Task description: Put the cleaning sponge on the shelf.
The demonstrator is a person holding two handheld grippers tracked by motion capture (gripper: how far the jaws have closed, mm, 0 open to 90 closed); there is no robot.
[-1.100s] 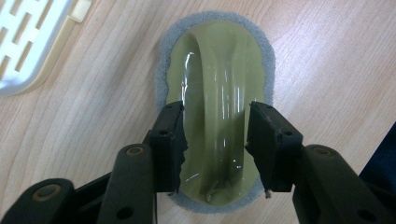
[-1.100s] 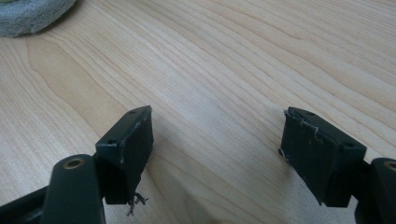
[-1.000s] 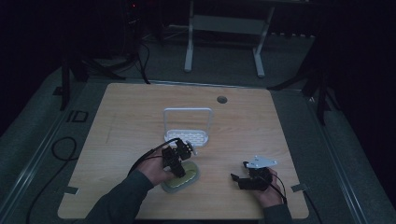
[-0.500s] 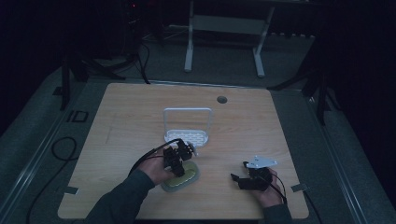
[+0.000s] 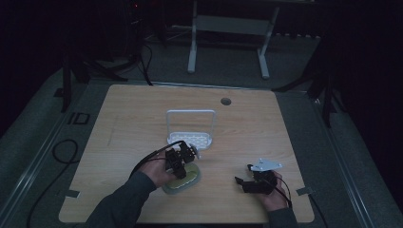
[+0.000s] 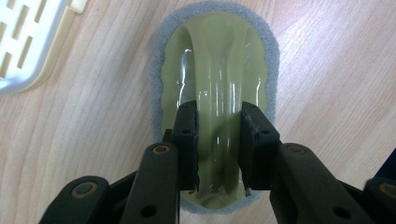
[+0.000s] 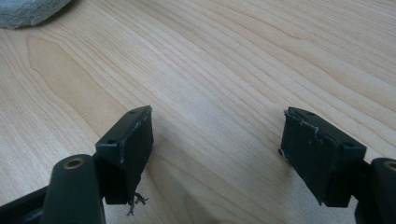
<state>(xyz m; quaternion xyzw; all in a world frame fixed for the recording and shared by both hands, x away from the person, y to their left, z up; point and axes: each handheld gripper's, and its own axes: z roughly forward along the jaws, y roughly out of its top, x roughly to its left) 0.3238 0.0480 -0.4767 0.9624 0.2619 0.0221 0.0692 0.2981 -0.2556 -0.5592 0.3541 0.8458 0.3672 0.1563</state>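
- A scrubber [image 6: 215, 93] with a glossy olive-green handle and a grey pad is seen lying on the wooden table [image 5: 119, 123], near its front edge, left of the middle.
- In the high view the scrubber [image 5: 183, 176] is placed just in front of a white rack [image 5: 190, 137], close to it but apart.
- The left gripper [image 6: 218, 144] is pointed down at the scrubber; its jaws have just been closing and are now pressed on either side of the raised handle ridge, which is held between the pads.
- In the high view the left gripper [image 5: 180, 159] is held over the scrubber by the left hand [image 5: 159, 172].
- A corner of the white rack [image 6: 28, 42] is seen at the upper left of the left gripper view.
- The right gripper [image 7: 217, 154] is held wide open over bare wood, with nothing between its jaws.
- In the high view the right gripper [image 5: 243, 183] is found at the front right of the table, well apart from the scrubber.
- A bit of the grey pad [image 7: 28, 10] is caught at the top left of the right gripper view.
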